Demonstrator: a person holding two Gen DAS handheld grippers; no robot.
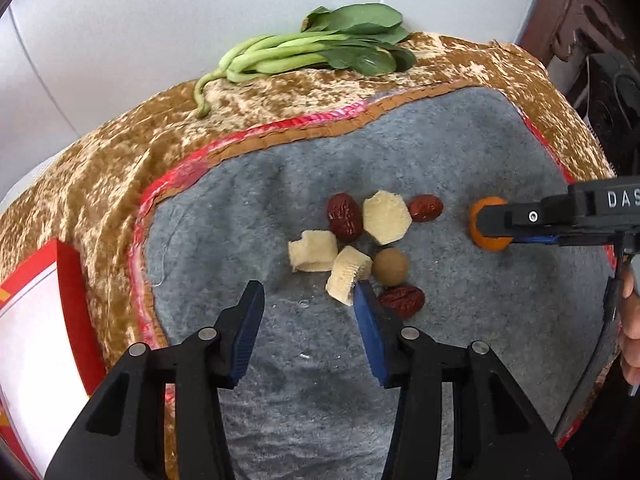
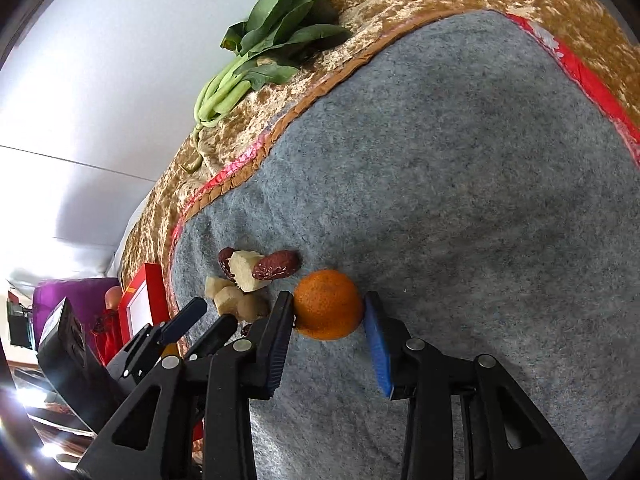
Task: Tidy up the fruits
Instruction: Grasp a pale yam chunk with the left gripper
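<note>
Orange (image 2: 328,304) round, no long axis, clamped in right hand-held gripper (image 2: 326,310), left hand-held gripper (image 1: 308,292) parted, empty

Red dates (image 1: 345,216): three. Pale chunks (image 1: 386,217): three. Longan (image 1: 390,267), orange (image 2: 328,304), greens bunch (image 1: 316,46): one each.

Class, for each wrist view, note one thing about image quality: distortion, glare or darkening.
Left wrist view: fisheye bends the grey felt mat and its red trim into curves; corners darken. Right wrist view: white lens flare at lower left, mat bulges, yet the round orange tangerine is sharp.
</note>
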